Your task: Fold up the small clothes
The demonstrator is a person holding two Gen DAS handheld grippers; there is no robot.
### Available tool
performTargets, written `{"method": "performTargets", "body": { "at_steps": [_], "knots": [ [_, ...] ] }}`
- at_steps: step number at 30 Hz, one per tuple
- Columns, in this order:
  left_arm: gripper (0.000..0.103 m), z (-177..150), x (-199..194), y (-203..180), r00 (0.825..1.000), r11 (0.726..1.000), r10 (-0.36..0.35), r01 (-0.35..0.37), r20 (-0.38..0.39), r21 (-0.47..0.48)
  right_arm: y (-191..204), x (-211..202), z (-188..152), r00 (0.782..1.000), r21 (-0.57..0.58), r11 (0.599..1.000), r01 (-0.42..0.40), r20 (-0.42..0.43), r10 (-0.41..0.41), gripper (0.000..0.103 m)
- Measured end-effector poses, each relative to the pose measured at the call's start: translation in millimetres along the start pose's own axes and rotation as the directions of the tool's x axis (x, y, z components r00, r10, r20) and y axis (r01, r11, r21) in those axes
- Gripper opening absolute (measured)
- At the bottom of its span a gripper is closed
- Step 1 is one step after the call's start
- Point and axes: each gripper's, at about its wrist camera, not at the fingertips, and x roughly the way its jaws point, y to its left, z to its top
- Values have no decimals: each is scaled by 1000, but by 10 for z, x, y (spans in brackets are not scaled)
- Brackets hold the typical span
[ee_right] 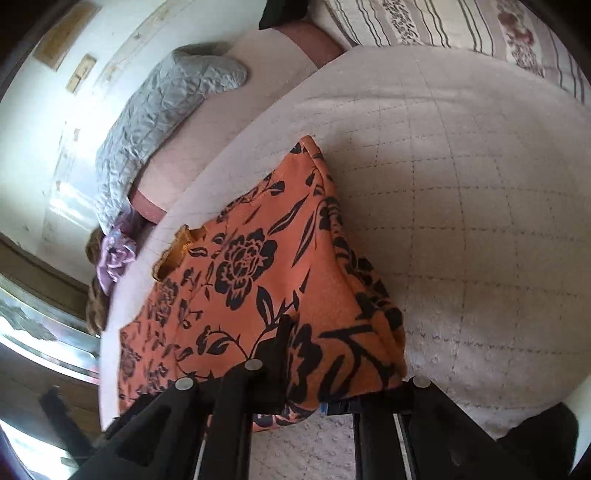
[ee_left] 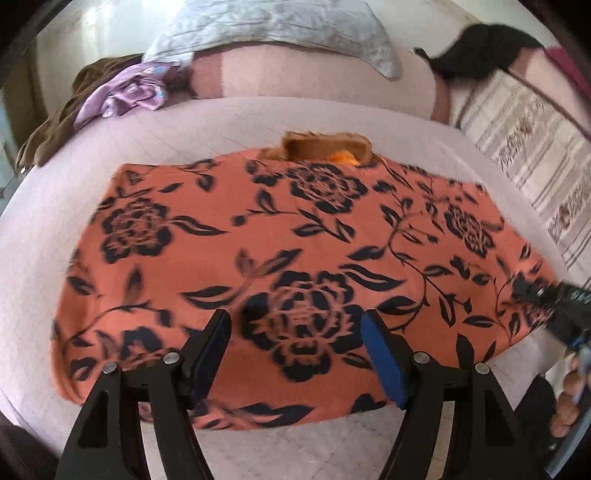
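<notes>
An orange garment with a dark flower print (ee_left: 258, 236) lies spread on a white quilted cover (ee_left: 55, 206). A mustard ribbed piece (ee_left: 325, 146) shows at its far edge. My left gripper (ee_left: 295, 321) hovers open over the near part of the garment, its blue pads (ee_left: 384, 362) wide apart and clear of the cloth. My right gripper (ee_right: 306, 339) is shut on the garment's (ee_right: 258, 280) edge. The pinched cloth is raised into a fold and drapes over one finger. In the left wrist view the right gripper (ee_left: 543, 295) sits at the garment's right side.
A grey quilted pillow (ee_left: 280, 26) lies beyond the cover, with purple cloth (ee_left: 125, 92) and brown cloth (ee_left: 55, 125) at the far left. A black item (ee_left: 480, 48) and a striped patterned blanket (ee_left: 535, 147) are at the right. A person's hand (ee_left: 569, 398) holds the right tool.
</notes>
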Motion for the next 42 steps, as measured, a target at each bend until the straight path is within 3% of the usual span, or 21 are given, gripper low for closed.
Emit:
{"method": "performTargets", "body": {
  "at_steps": [3, 5, 8, 10, 11, 12, 14, 15, 16, 17, 18, 20, 22, 25, 27, 29, 31, 33, 35, 40, 42],
  "knots": [
    [73, -61, -296, 383, 997, 997, 32, -28, 66, -70, -109, 77, -11, 1000, 46, 999, -18, -23, 19, 19],
    [74, -165, -432, 788, 995, 982, 62, -46, 83, -183, -157, 87, -15, 999, 62, 997, -35, -28, 37, 27],
    [74, -408, -472, 1450, 994, 904, 91, -58, 60, -425, -221, 71, -28, 996, 83, 994, -74, -35, 78, 31],
    [74, -561, -404, 1733, 997, 847, 75, -50, 25, -529, -246, 57, -36, 993, 100, 989, -106, -36, 110, 45],
    [74, -610, -352, 1803, 998, 831, 58, -45, 5, -555, -251, 56, -37, 991, 105, 987, -122, -36, 126, 58],
    [74, -634, -332, 1826, 999, 826, 47, -31, 14, -563, -247, 47, -40, 988, 114, 983, -147, -32, 152, 65],
    [71, -601, -326, 1797, 998, 837, 52, -28, 28, -547, -198, 26, -39, 988, 105, 984, -147, -27, 150, 66],
    [62, -559, -292, 1773, 999, 845, 29, -9, 28, -535, -174, 32, -33, 989, 96, 986, -139, -31, 143, 67],
    [19, -510, -231, 1750, 1000, 853, 0, 6, 10, -521, -172, 41, -30, 989, 101, 985, -140, -33, 144, 64],
    [15, -474, -181, 1728, 1000, 859, 0, -14, -27, -512, -177, 69, -15, 989, 106, 985, -134, -41, 139, 49],
    [13, -429, -186, 1726, 1000, 859, 4, -18, -29, -511, -172, 94, -4, 990, 102, 987, -124, -51, 130, 16],
    [11, -349, -369, 1673, 999, 877, 26, -13, 21, -481, -159, 142, 33, 991, 101, 991, -93, -85, 102, 11],
    [9, -300, -647, 1596, 993, 900, 75, -28, 90, -435, -55, 12, 67, 996, 53, 996, -74, -53, 77, 11],
    [9, -405, -598, 1633, 994, 903, 96, -69, 43, -423, 96, -204, 93, 999, -26, 999, -47, -7, 47, 11],
    [14, -563, -226, 1734, 991, 887, 86, -122, -100, -445, 17, -85, 85, 999, -28, 1000, -7, -45, 6, 15],
    [20, -617, -304, 1777, 996, 881, 76, -87, -43, -465, -162, 110, 51, 993, 35, 999, -11, -121, 15, 21],
    [29, -575, -452, 1753, 996, 884, 89, -86, -14, -459, -266, 83, 13, 992, 83, 994, -72, -100, 81, 35],
    [42, -483, -595, 1740, 992, 903, 120, -97, 30, -418, -275, -18, 26, 991, 73, 991, -110, -73, 116, 74],
    [53, -345, -640, 1764, 991, 916, 120, -86, 64, -391, -281, -99, 60, 993, 69, 992, -109, -46, 113, 76],
    [53, 108, -396, 1811, 995, 935, 81, -58, 52, -350, -400, -105, 141, 986, 129, 980, -152, -55, 160, 76],
    [54, 342, -155, 1839, 999, 945, 52, -47, 8, -323, -439, -80, 159, 984, 152, 975, -164, -52, 173, 76]
  ]
}}
